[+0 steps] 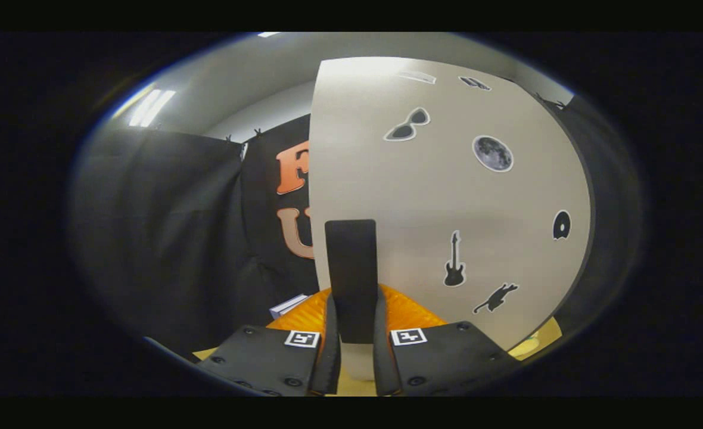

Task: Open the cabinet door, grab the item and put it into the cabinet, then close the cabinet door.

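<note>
Hand-held gripper [355, 333] low in the fisheye view, its two fingers [331, 351] nearly closed, pinching a dark upright handle [351, 277] from both sides. Handle fixed near the left edge of a pale cabinet door [447, 202], close ahead and decorated with small stickers: sunglasses [408, 125], a moon [492, 153], a guitar [454, 260], a cat [495, 298]. Orange ribbed object [408, 310] just behind the fingers, at the door's foot. Small white box [288, 305] to its left, on a yellowish counter [539, 339].
</note>
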The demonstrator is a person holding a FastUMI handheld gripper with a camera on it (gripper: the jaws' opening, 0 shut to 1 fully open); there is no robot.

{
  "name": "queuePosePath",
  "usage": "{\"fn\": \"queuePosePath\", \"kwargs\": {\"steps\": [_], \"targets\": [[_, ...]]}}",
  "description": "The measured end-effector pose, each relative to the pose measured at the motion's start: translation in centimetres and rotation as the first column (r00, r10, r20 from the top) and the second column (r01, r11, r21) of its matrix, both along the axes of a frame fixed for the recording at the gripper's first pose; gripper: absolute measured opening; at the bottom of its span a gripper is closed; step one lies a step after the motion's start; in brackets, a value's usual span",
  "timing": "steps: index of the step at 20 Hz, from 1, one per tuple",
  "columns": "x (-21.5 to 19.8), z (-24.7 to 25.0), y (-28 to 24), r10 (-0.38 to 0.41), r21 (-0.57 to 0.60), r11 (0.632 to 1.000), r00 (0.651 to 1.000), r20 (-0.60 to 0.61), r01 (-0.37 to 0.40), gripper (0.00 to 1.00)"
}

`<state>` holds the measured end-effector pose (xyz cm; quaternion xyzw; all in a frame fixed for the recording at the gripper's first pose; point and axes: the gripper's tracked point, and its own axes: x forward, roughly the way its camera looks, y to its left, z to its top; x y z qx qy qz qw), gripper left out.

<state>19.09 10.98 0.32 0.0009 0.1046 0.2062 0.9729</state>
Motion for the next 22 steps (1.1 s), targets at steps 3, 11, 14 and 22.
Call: {"fn": "queuePosePath", "kwargs": {"steps": [3,11,14,22], "targets": [[-3.3,0.7,-1.3,0.092,0.025,0.995,0.995,-0.024,-0.092,0.30],[-4.3,0.8,-2.6,0.282,0.072,0.958,0.958,-0.049,-0.278,0.30],[-4.9,0.9,-3.2,0.334,0.081,0.940,0.942,-0.036,-0.330,0.30],[-5.5,1.6,-5.2,0.397,0.155,0.908,0.918,-0.019,-0.389,0.30]]}}
